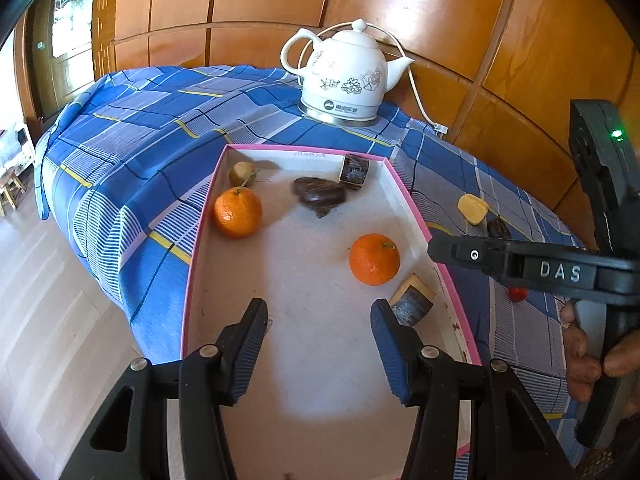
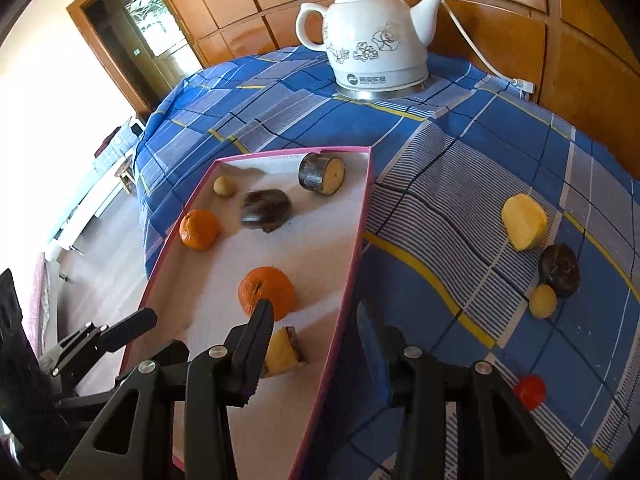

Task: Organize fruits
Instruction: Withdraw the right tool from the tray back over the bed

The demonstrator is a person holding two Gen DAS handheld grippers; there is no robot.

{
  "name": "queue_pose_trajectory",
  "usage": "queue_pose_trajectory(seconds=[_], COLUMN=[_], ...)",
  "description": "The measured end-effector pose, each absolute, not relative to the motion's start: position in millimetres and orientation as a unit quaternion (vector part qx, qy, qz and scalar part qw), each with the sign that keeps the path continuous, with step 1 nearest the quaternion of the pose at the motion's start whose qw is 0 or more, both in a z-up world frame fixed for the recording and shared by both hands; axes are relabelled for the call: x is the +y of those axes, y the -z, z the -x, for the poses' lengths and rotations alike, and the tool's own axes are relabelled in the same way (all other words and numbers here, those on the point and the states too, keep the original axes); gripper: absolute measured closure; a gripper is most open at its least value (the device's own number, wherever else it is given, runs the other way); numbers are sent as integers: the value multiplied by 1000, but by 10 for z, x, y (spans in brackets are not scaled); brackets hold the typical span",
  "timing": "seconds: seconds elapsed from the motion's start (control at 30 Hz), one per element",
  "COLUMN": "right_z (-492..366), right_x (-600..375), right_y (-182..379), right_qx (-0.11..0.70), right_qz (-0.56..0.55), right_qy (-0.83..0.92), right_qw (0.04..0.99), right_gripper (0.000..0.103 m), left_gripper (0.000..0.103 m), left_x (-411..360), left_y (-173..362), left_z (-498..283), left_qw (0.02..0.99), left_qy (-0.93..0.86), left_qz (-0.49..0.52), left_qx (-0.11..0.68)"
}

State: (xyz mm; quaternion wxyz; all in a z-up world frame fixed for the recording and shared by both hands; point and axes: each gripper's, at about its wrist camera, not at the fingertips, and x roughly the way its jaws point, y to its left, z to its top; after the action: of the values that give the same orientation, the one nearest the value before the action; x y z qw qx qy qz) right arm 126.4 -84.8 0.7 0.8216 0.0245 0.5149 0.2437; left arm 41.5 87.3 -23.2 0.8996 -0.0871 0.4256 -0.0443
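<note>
Left wrist view: left gripper (image 1: pixel 320 320) spread open above the near part of a pink-edged box (image 1: pixel 304 148), nothing between the blue pads. Inside the box, near orange (image 1: pixel 374 259) lying close to the right wall, cut cane piece (image 1: pixel 412 300) just beside the right pad, touching or not cannot be told. Farther back, second orange (image 1: pixel 238 212) by the left wall, small pale fruit (image 1: pixel 242 173) behind it, dark lump (image 1: pixel 320 196) in the middle, another cane piece (image 1: pixel 354 171) against the far wall. White kettle (image 1: pixel 344 76) standing behind the box on the blue checked cloth (image 1: pixel 140 128). At the right edge, a hand (image 1: pixel 592 356) holding the handle of the other tool.

Right wrist view: right gripper (image 2: pixel 316 320) also spread, standing astride the right wall of the box (one finger inside, one outside over the cloth), not pinching the wall. Still outside, well apart from the box: yellow chunk (image 2: pixel 524 222), dark round fruit (image 2: pixel 559 270) with a small yellow fruit (image 2: pixel 543 301) touching it, and a little red fruit (image 2: pixel 530 392) nearer to the camera.
</note>
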Motion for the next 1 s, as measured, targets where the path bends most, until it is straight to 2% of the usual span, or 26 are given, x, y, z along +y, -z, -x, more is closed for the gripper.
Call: queue_pose_trajectory(seconds=[0.5,0.77,0.93,1.0], right_z=[-1065,-996,-891,-853], right_x=[-927,-839,-889,-925], right_y=[-149,-145,-207,-263], right_qx=[469,471,451,439], right_qz=[35,55,74,80], right_qy=[-209,-223,-228,-228], right_qw=[857,852,860,866], right_gripper=[59,59,59,54], left_gripper=[48,48,43,42], left_x=[842,822,843,852], left_y=[242,241,243,246], left_z=[-392,-386,-393,-398], left_qw=[899,900,900,900], left_qy=[46,46,43,42], left_qz=[80,79,84,85], left_qx=[427,427,426,426])
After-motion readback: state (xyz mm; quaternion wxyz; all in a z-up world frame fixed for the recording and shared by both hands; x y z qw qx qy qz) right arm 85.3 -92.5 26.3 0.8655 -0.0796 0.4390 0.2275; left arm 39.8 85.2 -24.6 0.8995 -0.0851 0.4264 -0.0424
